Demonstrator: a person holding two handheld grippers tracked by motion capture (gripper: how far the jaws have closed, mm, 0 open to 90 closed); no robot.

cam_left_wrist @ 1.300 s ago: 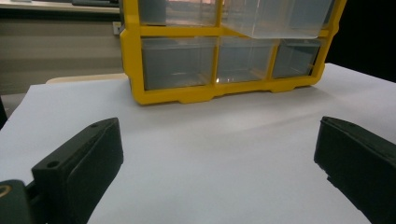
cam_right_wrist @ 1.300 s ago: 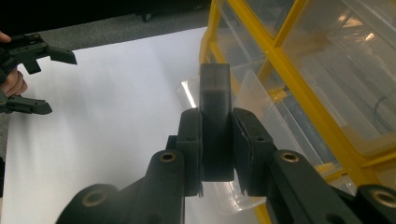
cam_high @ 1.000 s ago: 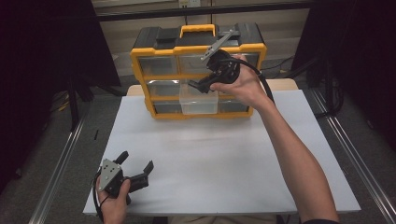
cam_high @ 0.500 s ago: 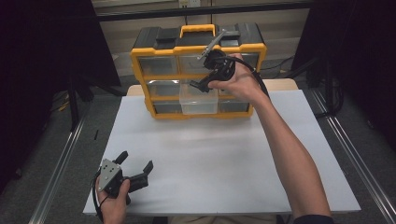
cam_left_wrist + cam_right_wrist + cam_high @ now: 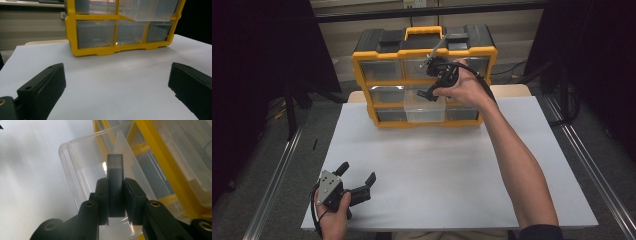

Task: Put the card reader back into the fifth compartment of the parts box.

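A yellow and black drawer organizer (image 5: 424, 50) stands at the far edge of the white table (image 5: 452, 165). Its middle clear drawer (image 5: 424, 111) is pulled out. My right gripper (image 5: 428, 93) hangs just over that drawer, shut on a small dark grey block (image 5: 115, 167). In the right gripper view the block sticks up between the pads, with the open drawer (image 5: 75, 155) right behind it. My left gripper (image 5: 357, 173) rests at the table's front left, open and holding nothing. The left gripper view looks between its wide jaws toward the organizer (image 5: 95, 51) and the pulled-out drawer (image 5: 147, 12).
Metal rails (image 5: 277, 175) run along both sides of the table. The other clear drawers of the organizer are pushed in. A black handle lid (image 5: 424, 34) tops the organizer. White tabletop stretches between the two grippers.
My right hand has shifted a little left and down toward the pulled-out drawer, still gripping the block. The left hand has stayed put.
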